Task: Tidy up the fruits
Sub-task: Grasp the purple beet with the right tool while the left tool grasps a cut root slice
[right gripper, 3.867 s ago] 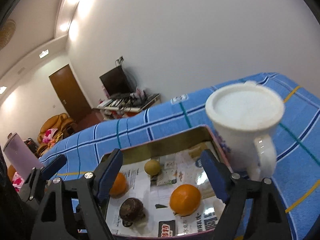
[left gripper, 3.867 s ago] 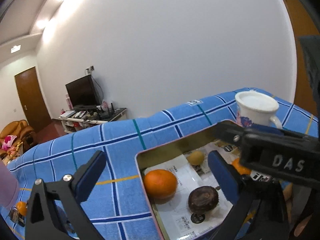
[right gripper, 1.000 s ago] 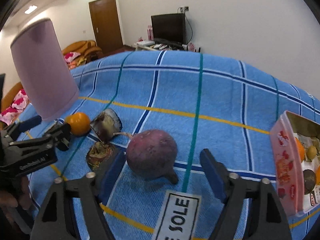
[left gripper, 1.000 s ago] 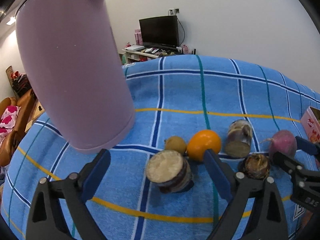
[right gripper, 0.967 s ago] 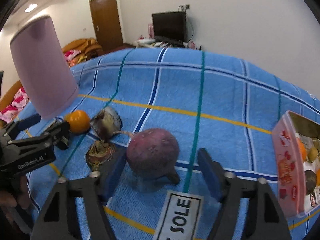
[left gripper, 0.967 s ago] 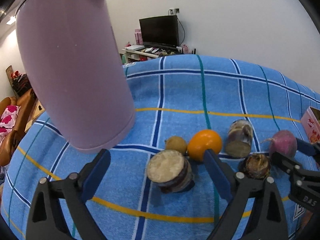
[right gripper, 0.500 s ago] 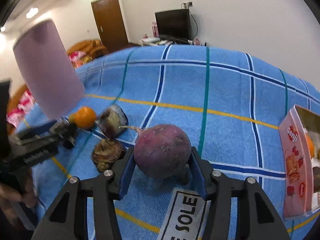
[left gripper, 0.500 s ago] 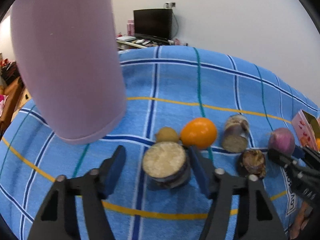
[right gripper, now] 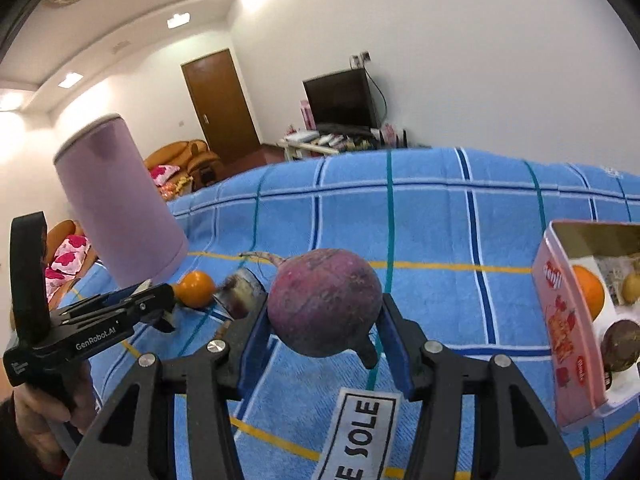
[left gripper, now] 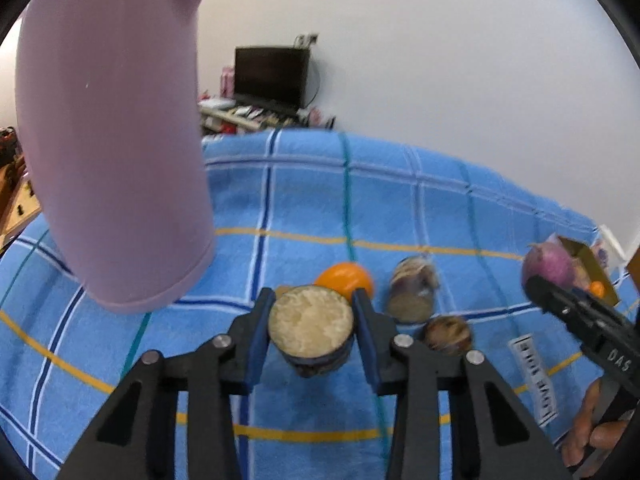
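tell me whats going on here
A person is sorting produce on a blue checked cloth with a gripper in each hand. The right gripper holds a purple root vegetable. The left gripper has just been closing around a cut round piece. The pink box already holds some fruit.

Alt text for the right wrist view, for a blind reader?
The right gripper grips a purple beet above a blue checked cloth. A pink tin of fruit sits right; the left gripper and a lilac cylinder are left.

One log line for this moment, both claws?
left claw: closing on cut pale-faced round chunk | right claw: gripping purple round root, off blue cloth
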A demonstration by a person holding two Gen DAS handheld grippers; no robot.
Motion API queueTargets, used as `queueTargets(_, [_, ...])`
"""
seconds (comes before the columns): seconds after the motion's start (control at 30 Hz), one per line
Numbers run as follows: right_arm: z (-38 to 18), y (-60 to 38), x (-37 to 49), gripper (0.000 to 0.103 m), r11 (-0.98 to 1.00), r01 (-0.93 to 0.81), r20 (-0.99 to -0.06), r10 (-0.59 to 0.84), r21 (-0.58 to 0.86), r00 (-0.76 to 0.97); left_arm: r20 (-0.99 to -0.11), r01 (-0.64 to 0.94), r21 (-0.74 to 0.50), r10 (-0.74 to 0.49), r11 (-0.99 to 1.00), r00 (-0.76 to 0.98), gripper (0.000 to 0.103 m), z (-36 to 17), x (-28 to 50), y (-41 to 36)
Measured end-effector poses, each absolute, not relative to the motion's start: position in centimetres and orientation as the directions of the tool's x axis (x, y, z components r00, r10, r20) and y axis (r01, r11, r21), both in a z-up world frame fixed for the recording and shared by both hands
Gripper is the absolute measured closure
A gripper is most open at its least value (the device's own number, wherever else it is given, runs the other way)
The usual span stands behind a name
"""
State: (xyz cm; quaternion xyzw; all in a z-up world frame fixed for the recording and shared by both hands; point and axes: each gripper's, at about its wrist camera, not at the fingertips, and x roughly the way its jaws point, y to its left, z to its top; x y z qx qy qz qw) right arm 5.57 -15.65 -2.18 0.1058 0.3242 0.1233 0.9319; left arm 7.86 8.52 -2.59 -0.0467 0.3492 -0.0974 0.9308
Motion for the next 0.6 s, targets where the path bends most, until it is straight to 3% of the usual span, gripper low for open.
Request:
queueTargets(0.23, [-1.0,-16.3,4.9,0.049,0.930,-0.181,-0.502,0.329,0.321,0.800,-0.521,0.207,-0.130,-0.244,0.970,0.818,0.064,-0.3,6.3,7.8])
queueTargets(0.6, [-0.3,-16.9,4.3,0.049,0.921,-0.197,-0.465,0.344,0.336,0.816,-0.491,0.249,-0.126,-0.279,0.960,0.826,0.064,0.3,5.4,6.8])
